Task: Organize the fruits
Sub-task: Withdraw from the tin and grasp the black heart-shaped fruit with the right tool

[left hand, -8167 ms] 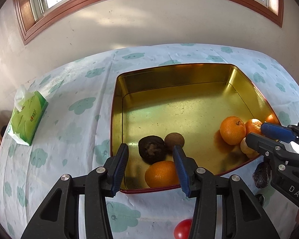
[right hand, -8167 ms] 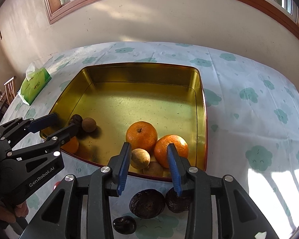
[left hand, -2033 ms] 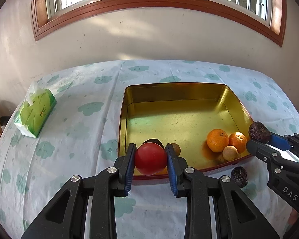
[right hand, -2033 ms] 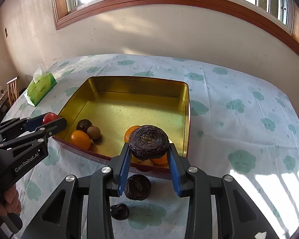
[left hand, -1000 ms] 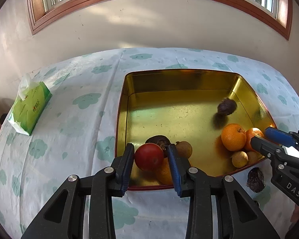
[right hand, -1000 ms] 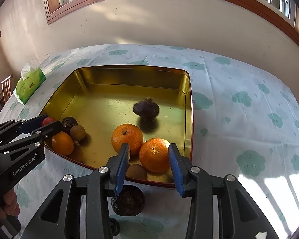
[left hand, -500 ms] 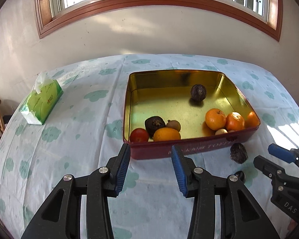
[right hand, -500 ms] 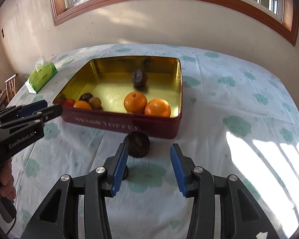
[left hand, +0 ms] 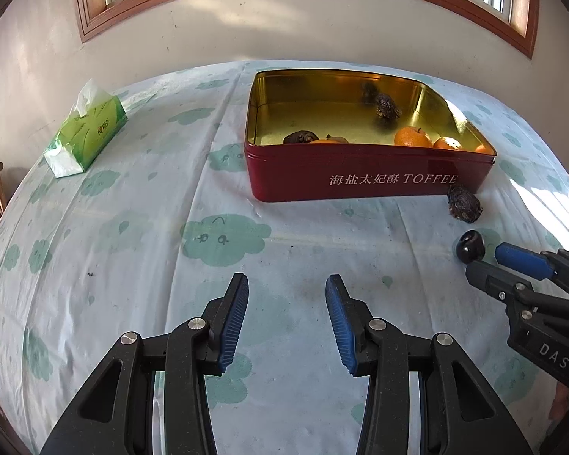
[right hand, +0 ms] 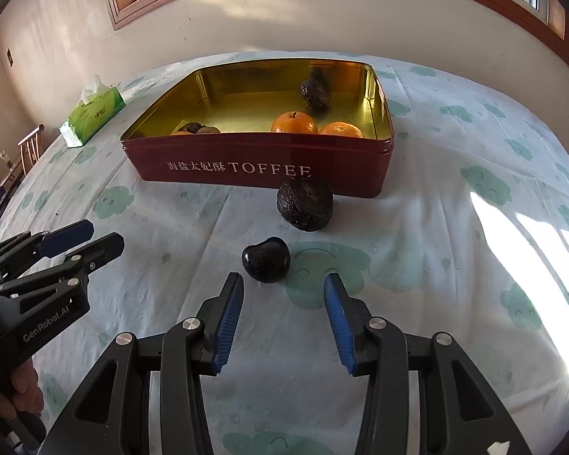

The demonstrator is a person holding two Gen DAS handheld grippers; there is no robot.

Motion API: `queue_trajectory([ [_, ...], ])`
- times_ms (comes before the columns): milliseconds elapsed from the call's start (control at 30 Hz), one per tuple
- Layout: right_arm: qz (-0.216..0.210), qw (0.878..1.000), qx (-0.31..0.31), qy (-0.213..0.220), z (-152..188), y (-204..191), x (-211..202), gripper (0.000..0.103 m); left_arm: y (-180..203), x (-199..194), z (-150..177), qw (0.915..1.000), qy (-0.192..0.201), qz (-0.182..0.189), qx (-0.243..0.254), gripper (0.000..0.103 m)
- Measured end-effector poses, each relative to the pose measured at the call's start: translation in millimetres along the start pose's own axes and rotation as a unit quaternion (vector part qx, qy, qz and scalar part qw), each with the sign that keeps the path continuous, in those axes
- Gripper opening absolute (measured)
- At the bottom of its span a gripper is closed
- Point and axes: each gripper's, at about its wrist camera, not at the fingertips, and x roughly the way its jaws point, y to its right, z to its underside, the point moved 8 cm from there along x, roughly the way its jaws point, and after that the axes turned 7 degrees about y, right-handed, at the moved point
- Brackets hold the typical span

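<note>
Both grippers have been drawn back from the tin [right hand: 261,163], emptied and with jaws just opened a little. The left gripper [left hand: 287,318] and right gripper [right hand: 282,316] stand moderately open, holding nothing. The smooth dark fruit [right hand: 266,259] lies just ahead of the right fingertips, the wrinkled fruit [right hand: 304,204] beside the tin; the smooth one should be centred between the pads before closing.

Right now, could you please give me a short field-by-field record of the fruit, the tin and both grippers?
Container: red toffee tin, gold inside
In tin: two oranges, wrinkled dark fruit, more at its left end
On tablecloth: wrinkled dark fruit, smooth black fruit
Left gripper: open, empty
Right gripper: open, empty, behind the black fruit
Aside: green tissue pack
</note>
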Motion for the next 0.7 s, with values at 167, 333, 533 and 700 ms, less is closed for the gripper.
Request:
queue_trajectory([
  [167,-0.007,1.000,0.001,0.002,-5.0,-3.3,9.4,0.036,-2.6,5.9,3.5,0.9999,-0.007,0.004,-0.009,0.044],
  [333,-0.003,1.000,-0.014,0.009,-4.4,-10.9,9.9,0.028,-0.3,9.3,3.8,0.9999,-0.008,0.005,-0.010,0.044],
  [533,-0.006,1.000,-0.007,0.010,0.4,-5.6,3.2,0.024,10.7,10.3,0.9,0.9999,-0.007,0.011,-0.006,0.044],
  [700,0.017,1.000,0.011,0.013,2.5,24.1,-3.1,0.024,30.9,10.1,-0.2,0.9997,-0.005,0.024,0.005,0.044],
])
